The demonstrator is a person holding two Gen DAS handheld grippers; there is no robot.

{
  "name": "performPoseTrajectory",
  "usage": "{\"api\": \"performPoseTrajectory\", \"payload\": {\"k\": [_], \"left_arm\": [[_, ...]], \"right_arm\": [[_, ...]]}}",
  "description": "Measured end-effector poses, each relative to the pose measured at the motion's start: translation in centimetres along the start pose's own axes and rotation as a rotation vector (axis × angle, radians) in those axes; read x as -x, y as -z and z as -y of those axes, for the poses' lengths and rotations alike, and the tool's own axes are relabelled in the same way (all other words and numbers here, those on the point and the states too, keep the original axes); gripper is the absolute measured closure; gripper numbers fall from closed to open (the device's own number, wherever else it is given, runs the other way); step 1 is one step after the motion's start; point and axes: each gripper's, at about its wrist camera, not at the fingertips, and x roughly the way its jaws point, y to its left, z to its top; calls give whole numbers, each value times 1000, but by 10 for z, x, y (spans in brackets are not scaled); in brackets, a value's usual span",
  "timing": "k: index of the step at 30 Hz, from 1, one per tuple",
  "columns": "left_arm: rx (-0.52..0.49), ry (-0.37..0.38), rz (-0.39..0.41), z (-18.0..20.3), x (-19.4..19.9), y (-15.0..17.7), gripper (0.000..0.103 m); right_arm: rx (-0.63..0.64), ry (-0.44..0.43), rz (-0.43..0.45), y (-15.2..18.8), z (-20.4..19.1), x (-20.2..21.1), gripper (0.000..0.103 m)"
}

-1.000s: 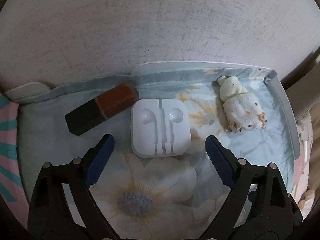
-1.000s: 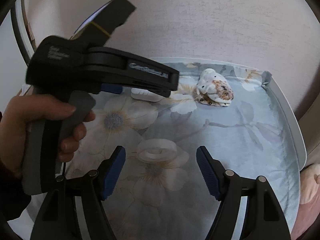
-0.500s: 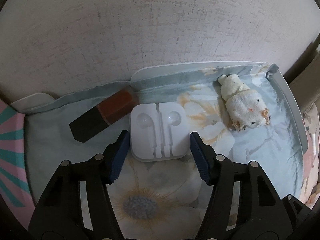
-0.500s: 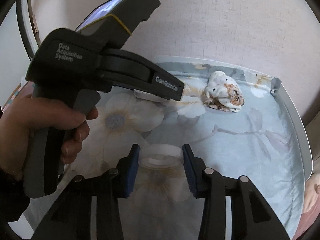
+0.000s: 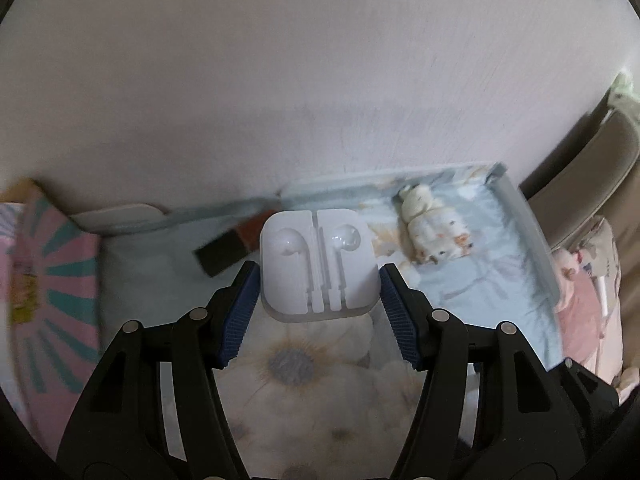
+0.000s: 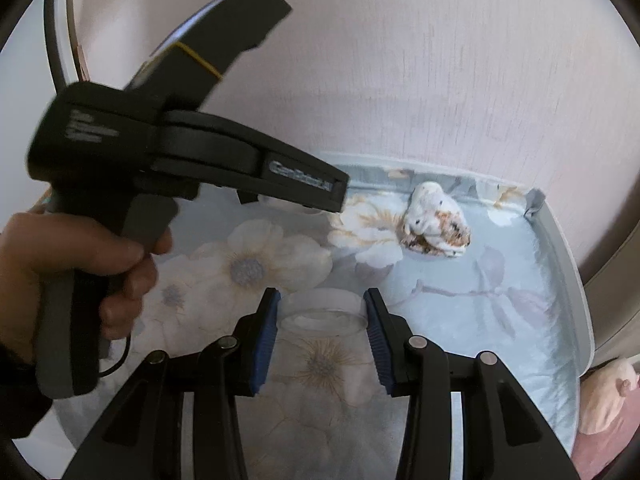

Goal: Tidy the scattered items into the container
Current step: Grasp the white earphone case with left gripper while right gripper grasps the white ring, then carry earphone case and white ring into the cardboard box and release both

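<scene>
1 earbud case (image 5: 319, 266), 1 tape roll (image 6: 322, 314), 1 sock (image 5: 434, 230)

My left gripper (image 5: 319, 280) closed on the white earphone case (image 5: 319, 261) and lifted it; my right gripper (image 6: 321, 312) clamped the clear tape ring (image 6: 322, 316), raising it slightly.

Black left gripper (image 5: 319, 307), ribbed blue fingers (image 5: 239, 316), silver screws

Glossy white plastic earphone case (image 5: 319, 266) — ribbed blue pads (image 5: 239, 316); soft matt floral cloth (image 6: 472, 300), clear plastic ring (image 6: 322, 316).
</scene>
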Motion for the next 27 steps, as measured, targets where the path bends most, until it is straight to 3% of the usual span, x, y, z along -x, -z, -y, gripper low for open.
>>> {"api": "performPoseTrajectory", "payload": {"k": [7, 13, 17, 22, 27], "left_arm": [[32, 1, 81, -16, 74, -17, 45], [83, -33, 144, -53, 135, -14, 45], [138, -76, 185, -102, 191, 1, 45], [223, -110, 213, -150, 226, 21, 45], [315, -156, 232, -192, 250, 48, 45]], "right_arm": [[65, -14, 43, -35, -23, 38, 64], [119, -95, 85, -81, -54, 65, 64], [149, -175, 109, -112, -81, 78, 64], [187, -310, 103, -146, -125, 79, 64], [292, -379, 54, -159, -178, 65, 64]]}}
